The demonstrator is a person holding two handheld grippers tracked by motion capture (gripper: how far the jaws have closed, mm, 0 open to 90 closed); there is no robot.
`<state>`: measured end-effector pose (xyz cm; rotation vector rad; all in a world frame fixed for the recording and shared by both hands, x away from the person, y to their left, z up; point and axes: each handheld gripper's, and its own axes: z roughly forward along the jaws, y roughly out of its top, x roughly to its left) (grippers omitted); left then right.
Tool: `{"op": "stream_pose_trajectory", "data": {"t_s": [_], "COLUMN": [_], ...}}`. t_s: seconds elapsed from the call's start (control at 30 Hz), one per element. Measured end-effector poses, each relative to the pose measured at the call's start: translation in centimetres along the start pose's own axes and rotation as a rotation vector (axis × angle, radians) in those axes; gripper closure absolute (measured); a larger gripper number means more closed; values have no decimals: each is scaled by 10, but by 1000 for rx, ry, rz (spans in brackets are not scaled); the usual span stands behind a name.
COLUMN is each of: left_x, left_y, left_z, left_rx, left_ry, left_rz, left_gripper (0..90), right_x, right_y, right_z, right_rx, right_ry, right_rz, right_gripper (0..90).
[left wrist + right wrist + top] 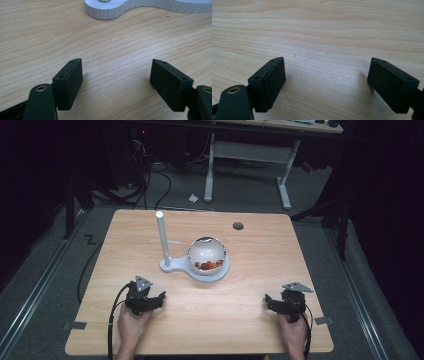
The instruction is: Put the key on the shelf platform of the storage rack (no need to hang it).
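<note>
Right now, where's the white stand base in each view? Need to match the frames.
High view: the white stand base lies at table centre, under the post and the clear dome, ahead of both grippers.
Left gripper view: its ribbed white edge runs along the top, beyond the open jaws.
Right gripper view: not in it; bare wood between the open jaws.
Shared landmark: the wooden tabletop.

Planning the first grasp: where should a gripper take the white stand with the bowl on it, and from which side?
Probably the upright white post: slim enough for open jaws, rising clear at the left of the bowl. Come in level from the near-left with the left gripper, jaws either side. The flat base offers little edge.
</note>
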<state>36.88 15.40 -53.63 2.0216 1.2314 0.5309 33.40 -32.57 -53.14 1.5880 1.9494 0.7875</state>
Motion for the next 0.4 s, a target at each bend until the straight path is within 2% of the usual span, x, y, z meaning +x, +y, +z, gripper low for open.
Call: {"op": "stream_pose_trajectory", "data": {"t_s": [0.4], "left_x": [-1], "left_y": [-1], "left_z": [-1], "left_rx": [-2], "left_ry": [4], "left_rz": [-5], "left_gripper": [272], "right_x": [2], "right_y": [0], "right_z": [0], "right_rx": [0], "right_ry": [-7], "right_rz": [6], "right_gripper": [151]}}
